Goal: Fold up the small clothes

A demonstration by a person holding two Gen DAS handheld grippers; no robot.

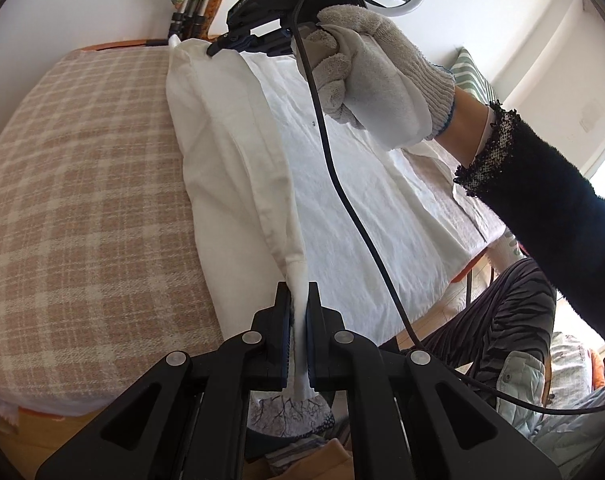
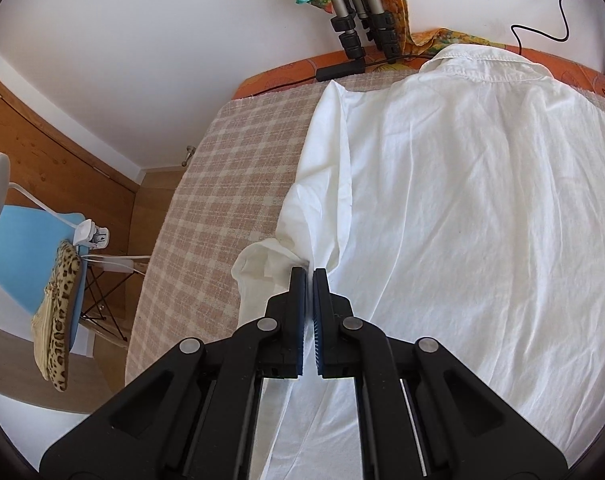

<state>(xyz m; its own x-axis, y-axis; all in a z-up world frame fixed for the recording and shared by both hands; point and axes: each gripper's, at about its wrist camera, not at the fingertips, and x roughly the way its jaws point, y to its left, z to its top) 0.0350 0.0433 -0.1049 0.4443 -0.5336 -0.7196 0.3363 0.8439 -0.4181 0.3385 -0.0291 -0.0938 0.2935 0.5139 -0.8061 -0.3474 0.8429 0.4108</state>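
Note:
A white shirt (image 2: pixel 462 184) lies spread on the plaid tablecloth (image 2: pixel 230 184), collar at the far end. My left gripper (image 1: pixel 299 292) is shut on the shirt's lower left edge (image 1: pixel 298 280), lifting a long fold of it (image 1: pixel 230 152). My right gripper (image 2: pixel 311 274) is shut on the shirt's left side fold near the sleeve cuff (image 2: pixel 258 264). In the left wrist view the right gripper (image 1: pixel 218 49) shows at the far end of the lifted fold, held by a gloved hand (image 1: pixel 366 64).
Tripod legs (image 2: pixel 366 28) and a black cable box stand at the table's far edge. A blue chair (image 2: pixel 26 248) with a leopard-print pouch and a white clip lamp sits left of the table. A black cable (image 1: pixel 342 184) hangs over the shirt.

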